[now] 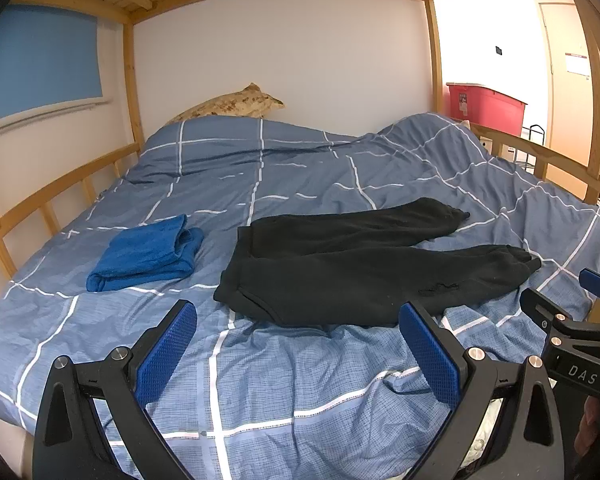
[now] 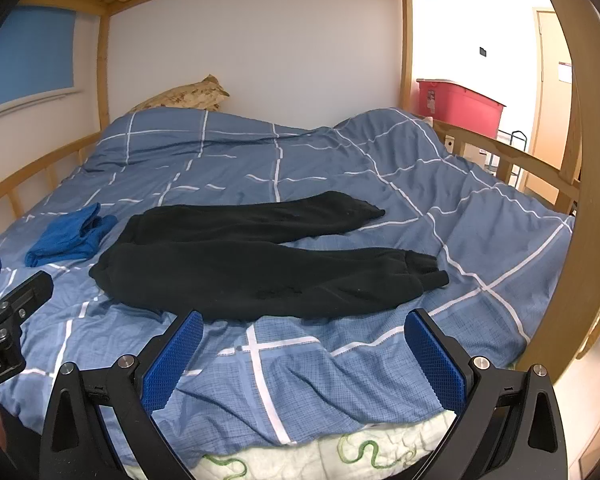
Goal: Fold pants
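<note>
Right wrist: pants [image 2: 260, 264] unfolded (flat)

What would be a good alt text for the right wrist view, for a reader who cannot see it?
Black pants lie unfolded on a blue checked duvet, legs pointing right, just beyond the open right gripper. A folded blue towel lies to their left, and the left gripper shows at the left edge.

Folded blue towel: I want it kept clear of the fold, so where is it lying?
The folded blue towel lies on the blue checked duvet, left of the black pants' waistband and apart from it.
</note>
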Demonstrator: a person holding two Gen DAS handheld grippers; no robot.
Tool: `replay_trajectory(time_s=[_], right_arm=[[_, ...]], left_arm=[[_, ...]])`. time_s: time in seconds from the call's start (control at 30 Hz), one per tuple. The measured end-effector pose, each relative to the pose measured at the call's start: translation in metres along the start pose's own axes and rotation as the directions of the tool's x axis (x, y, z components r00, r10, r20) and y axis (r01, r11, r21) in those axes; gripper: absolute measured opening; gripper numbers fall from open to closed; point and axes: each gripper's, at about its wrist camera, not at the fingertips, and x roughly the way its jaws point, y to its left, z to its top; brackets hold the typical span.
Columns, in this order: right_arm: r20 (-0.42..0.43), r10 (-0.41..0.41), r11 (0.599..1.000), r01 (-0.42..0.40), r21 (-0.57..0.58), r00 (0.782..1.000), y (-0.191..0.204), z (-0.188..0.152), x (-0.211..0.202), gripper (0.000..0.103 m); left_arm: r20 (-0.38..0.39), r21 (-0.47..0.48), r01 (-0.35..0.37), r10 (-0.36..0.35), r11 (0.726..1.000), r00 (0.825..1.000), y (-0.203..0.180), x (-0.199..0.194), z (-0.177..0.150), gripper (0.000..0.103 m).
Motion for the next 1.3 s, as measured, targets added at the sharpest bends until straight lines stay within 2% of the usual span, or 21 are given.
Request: replay_trajectory(time_s=[0.37,0.47,0.63,0.93,1.13,1.3], right_arm=[[0.008,0.001,1.000,-0.001,-0.006,1.000,-0.003,0.001,-0.002,0.102],[0.016,0.023,1.000,-0.023,-0.010,1.000,-0.010,0.008,0.003,0.102],[0.047,0.036,0.999,-0.035,-0.016,0.998,-0.027,0.030,0.022,0.102],[0.041,0.048,0.999,-0.048,-0.001,0.998,-0.072,0.093,0.101,0.102],[-0.036,0.047,0.999,-0.047,-0.007,0.998,-0.098,0.129,0.170,0.102],[-0.095,0.033,0.999,-0.032,0.013,0.995,-0.120,0.147,0.218,0.102]], left_arm=[[0.009,0.009,-0.004,0.004,1.000,1.000,-0.004,0.000,0.005,0.103],[0.024,0.014,-0.010,0.009,1.000,1.000,-0.011,0.007,0.016,0.103],[0.040,0.031,0.022,-0.023,0.999,0.999,-0.031,0.035,0.040,0.103],[0.009,0.043,0.109,-0.110,0.993,0.994,-0.080,0.121,0.104,0.103],[-0.028,0.118,0.147,-0.145,0.982,0.989,-0.128,0.180,0.139,0.103],[-0.079,0.125,0.170,-0.161,0.978,0.984,-0.149,0.227,0.156,0.103]])
